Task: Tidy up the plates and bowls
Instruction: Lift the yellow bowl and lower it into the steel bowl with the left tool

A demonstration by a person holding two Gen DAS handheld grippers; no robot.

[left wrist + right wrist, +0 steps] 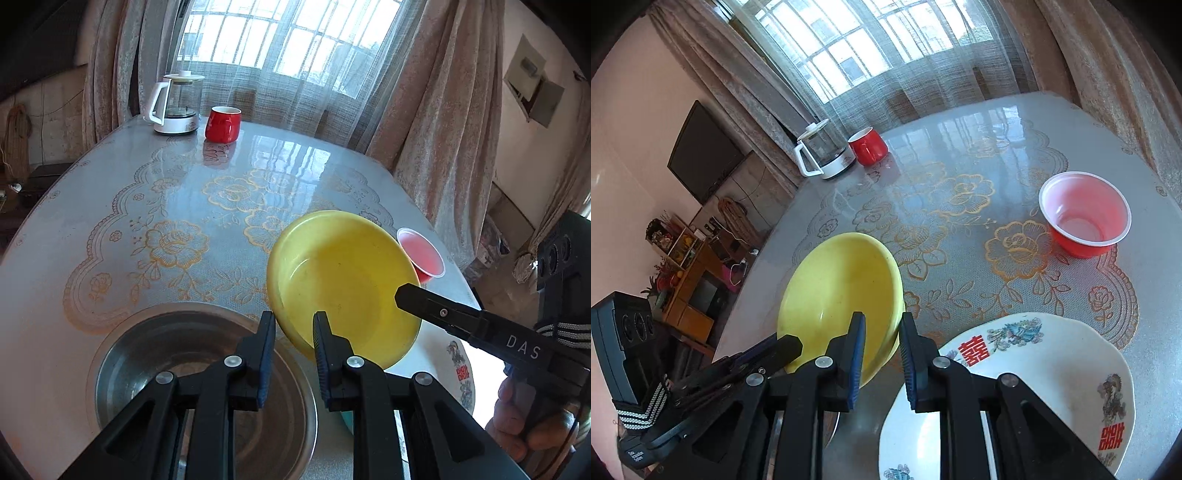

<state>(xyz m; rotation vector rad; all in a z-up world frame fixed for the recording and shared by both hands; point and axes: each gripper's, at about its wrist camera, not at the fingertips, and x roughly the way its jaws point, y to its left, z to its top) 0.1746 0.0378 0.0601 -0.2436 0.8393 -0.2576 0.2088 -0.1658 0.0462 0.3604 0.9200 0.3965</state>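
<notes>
With the 2 tongs, left (291, 332) and right (882, 332), clenched on opposite rims of the glossy round yellow bowl (343, 280), which hangs tilted above the floral-clothed table (110, 206), I judge both hands should travel together so it neither twists nor slips.

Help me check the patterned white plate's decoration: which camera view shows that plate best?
The right wrist view: the white plate shows most of its face there, red characters and painted motifs included. The left wrist view catches only a rim sliver beyond the yellow bowl.

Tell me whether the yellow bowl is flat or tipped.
Tipped: the yellow bowl hangs tilted above the table, both grippers pinching its rim.
</notes>
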